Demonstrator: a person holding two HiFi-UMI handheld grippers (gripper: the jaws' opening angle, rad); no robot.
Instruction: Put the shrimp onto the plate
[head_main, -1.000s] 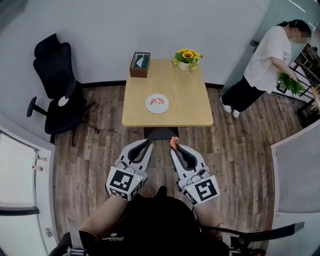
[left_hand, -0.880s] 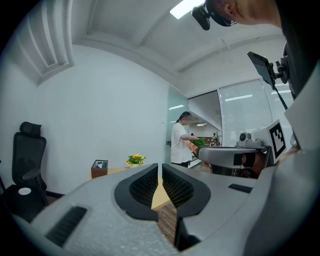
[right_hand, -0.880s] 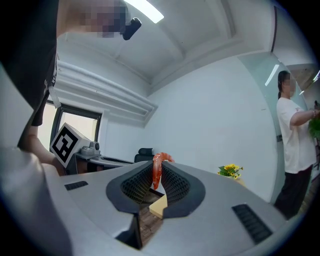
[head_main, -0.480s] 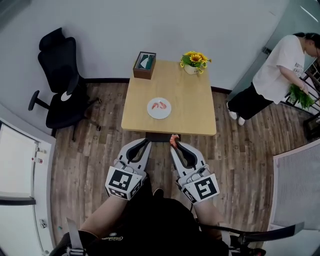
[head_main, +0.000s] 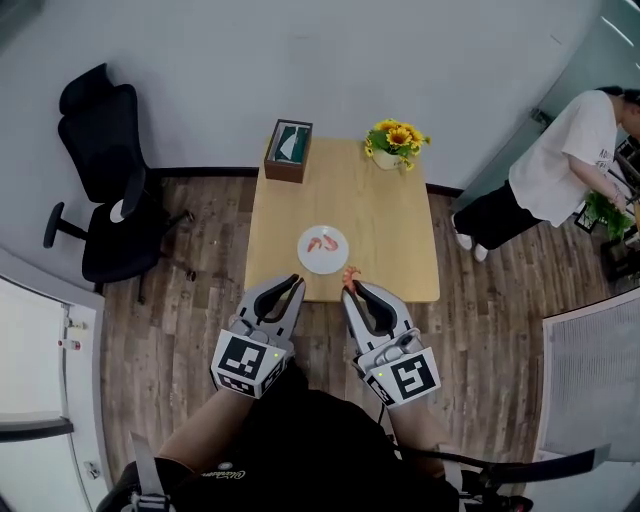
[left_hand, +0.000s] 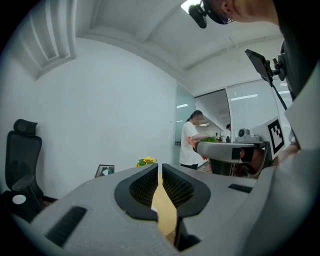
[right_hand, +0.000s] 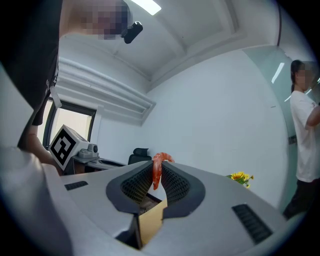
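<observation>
While the right gripper (head_main: 350, 285) clenched a shrimp (head_main: 349, 276) upright in its jaws, the plate (head_main: 325, 262) lay just ahead and slightly left on the table (head_main: 380, 220); the left gripper (head_main: 291, 283) was closed on nothing.

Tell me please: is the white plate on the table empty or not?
Not empty. The head view shows orange shrimp already lying on the plate; how many there are cannot be told.
</observation>
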